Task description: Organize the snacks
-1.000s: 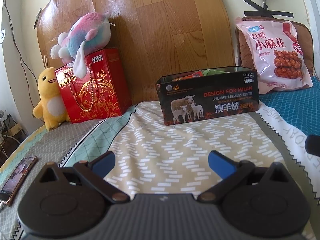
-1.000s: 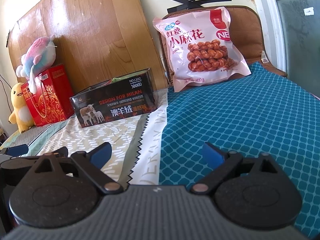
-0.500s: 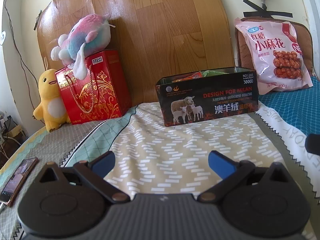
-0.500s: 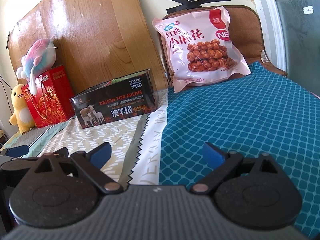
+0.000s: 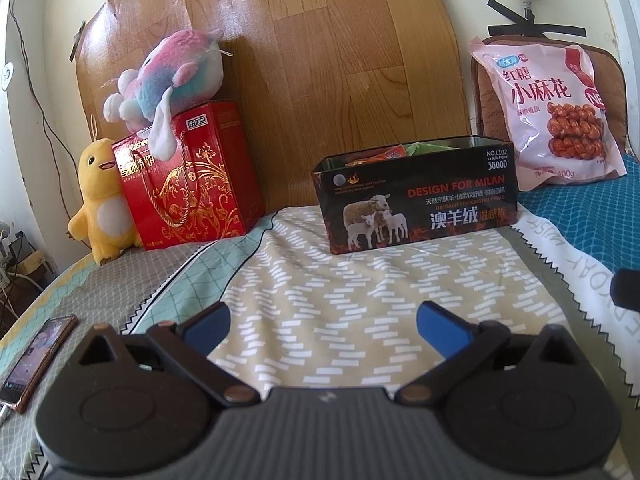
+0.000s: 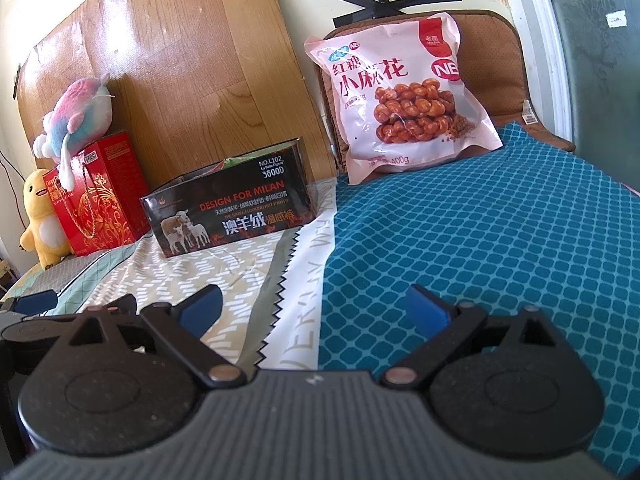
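Observation:
A black open tin (image 5: 416, 196) printed with sheep stands on the bed against the wooden headboard, with orange and green snack packets showing over its rim; it also shows in the right wrist view (image 6: 232, 212). A large pink snack bag (image 5: 552, 112) of fried dough twists leans upright on a brown cushion at the right (image 6: 404, 96). My left gripper (image 5: 322, 326) is open and empty, low over the patterned sheet, well short of the tin. My right gripper (image 6: 314, 312) is open and empty, over the seam beside the teal cloth.
A red gift box (image 5: 188, 176) with a plush toy (image 5: 172, 76) on top and a yellow duck plush (image 5: 100, 204) stand at the back left. A phone (image 5: 36, 360) lies at the left bed edge. A teal cloth (image 6: 480, 240) covers the right side.
Both views have shifted only slightly; the grippers stay open and empty, and nothing on the bed has moved.

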`<state>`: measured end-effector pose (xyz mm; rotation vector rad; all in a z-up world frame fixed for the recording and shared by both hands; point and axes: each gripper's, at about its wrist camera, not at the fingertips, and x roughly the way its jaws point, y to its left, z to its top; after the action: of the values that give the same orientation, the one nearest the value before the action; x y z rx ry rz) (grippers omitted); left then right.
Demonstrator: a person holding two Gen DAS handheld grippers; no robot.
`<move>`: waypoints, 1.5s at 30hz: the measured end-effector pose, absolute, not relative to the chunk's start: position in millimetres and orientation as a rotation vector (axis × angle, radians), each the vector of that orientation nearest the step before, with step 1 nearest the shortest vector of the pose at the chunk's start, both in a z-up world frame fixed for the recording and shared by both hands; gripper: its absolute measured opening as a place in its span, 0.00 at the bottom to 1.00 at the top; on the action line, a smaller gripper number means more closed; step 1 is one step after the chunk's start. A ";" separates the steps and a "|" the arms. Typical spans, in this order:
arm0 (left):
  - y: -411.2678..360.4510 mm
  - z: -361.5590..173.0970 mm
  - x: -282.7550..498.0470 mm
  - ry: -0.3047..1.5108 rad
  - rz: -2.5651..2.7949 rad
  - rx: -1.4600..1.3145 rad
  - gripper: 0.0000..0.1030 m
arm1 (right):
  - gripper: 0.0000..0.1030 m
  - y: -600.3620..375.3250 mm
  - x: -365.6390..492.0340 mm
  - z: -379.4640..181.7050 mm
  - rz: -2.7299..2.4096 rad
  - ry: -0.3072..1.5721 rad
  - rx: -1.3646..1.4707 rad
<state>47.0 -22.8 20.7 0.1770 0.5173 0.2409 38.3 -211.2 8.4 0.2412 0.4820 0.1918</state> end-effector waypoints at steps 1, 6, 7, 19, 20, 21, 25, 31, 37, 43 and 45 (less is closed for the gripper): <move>-22.8 20.7 46.9 0.517 0.241 0.177 1.00 | 0.97 -211.1 38.3 8.4 0.192 0.482 0.241; -23.2 21.1 46.4 0.511 0.245 0.181 1.00 | 0.97 -211.3 38.3 8.3 0.192 0.482 0.241; -23.2 21.1 46.2 0.510 0.248 0.181 1.00 | 0.97 -211.2 38.2 8.3 0.192 0.482 0.241; -22.8 21.2 45.1 0.502 0.253 0.175 1.00 | 0.97 -210.4 38.8 8.1 0.192 0.484 0.241; -22.9 21.3 45.0 0.500 0.254 0.176 1.00 | 0.97 -210.1 38.9 7.9 0.193 0.484 0.241; -22.9 21.3 45.0 0.499 0.254 0.176 1.00 | 0.97 -210.1 38.8 7.9 0.192 0.484 0.241; -24.2 21.5 44.6 0.497 0.248 0.183 1.00 | 0.97 -209.8 38.8 8.0 0.192 0.484 0.242; -23.7 22.3 45.5 0.511 0.188 0.174 1.00 | 0.97 -209.7 38.5 8.1 0.194 0.483 0.244; -25.3 19.4 44.0 0.539 0.204 0.186 1.00 | 0.97 -210.1 38.3 8.1 0.199 0.479 0.253; -22.0 20.3 42.2 0.554 0.238 0.188 1.00 | 0.97 -211.3 38.0 8.2 0.201 0.477 0.257; -23.3 19.7 41.3 0.556 0.257 0.207 1.00 | 0.97 -211.7 37.8 8.7 0.200 0.476 0.260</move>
<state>41.3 -23.3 19.7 0.2071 0.5559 0.2574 37.8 -211.7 8.7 0.2599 0.4758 0.2003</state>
